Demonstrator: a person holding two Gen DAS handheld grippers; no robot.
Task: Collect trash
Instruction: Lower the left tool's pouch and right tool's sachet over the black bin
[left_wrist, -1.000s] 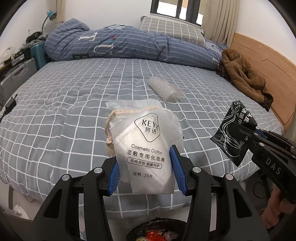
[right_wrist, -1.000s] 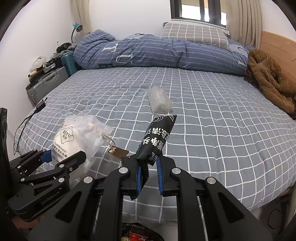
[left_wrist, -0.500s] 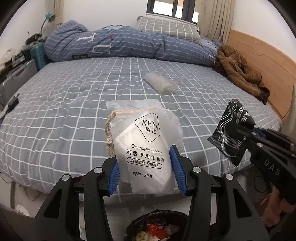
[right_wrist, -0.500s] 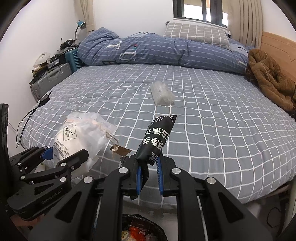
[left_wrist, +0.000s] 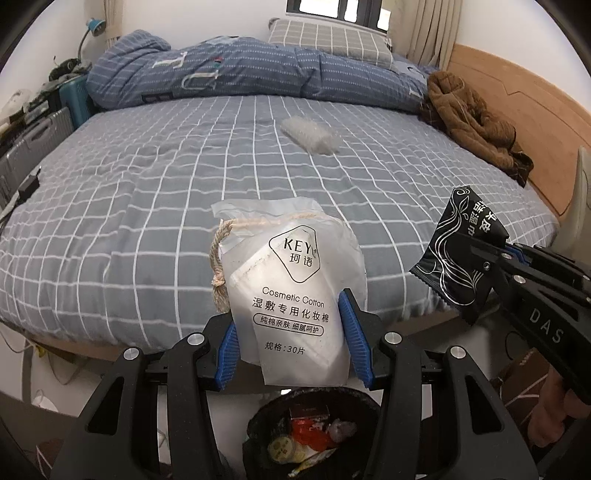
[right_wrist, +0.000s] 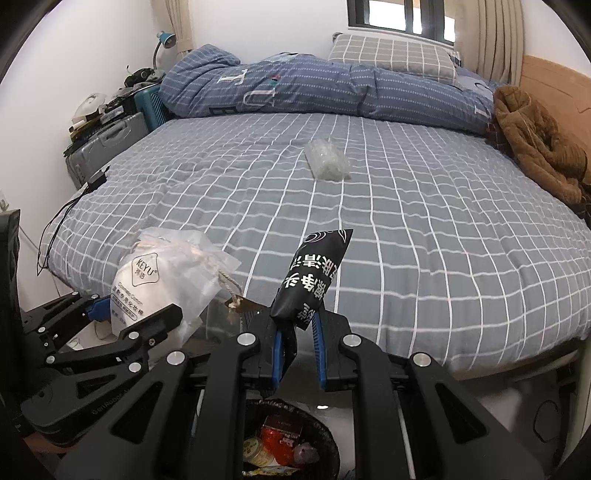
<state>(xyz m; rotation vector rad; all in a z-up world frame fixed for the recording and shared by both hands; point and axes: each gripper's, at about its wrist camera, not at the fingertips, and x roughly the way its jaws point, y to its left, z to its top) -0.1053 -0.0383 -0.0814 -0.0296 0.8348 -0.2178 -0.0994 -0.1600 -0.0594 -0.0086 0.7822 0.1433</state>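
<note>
- I hold two pieces of trash above the bin (left_wrist: 314, 435), which stands on the floor at the foot of the bed (left_wrist: 184, 177). Neither piece is dropped yet.
- My left gripper (left_wrist: 295, 343) is closed on the cotton pad bag (left_wrist: 295, 295), with the blue pads pressing its lower sides.
- My right gripper (right_wrist: 297, 350) is closed on the black wrapper (right_wrist: 314, 280), pinching its lower end so that it stands up between the fingers.
- The bin already has trash inside: I see something red, a round yellowish piece and some pale scraps.
- One piece is left on the bed, I judge: the clear plastic wrap (right_wrist: 327, 160), near the middle of the cover and well apart from both grippers.
- The cotton pad bag is frosted, half-transparent soft plastic with black print, and a rough beige rope with a knot hangs at its top.
- The black wrapper is glossy foil with a white line pattern and a saw-tooth edge; it looks stiff and light.
- The plastic wrap is crumpled and bubbly, a loose roll shape.
- The bin is round, with a wrinkled black liner.
</note>
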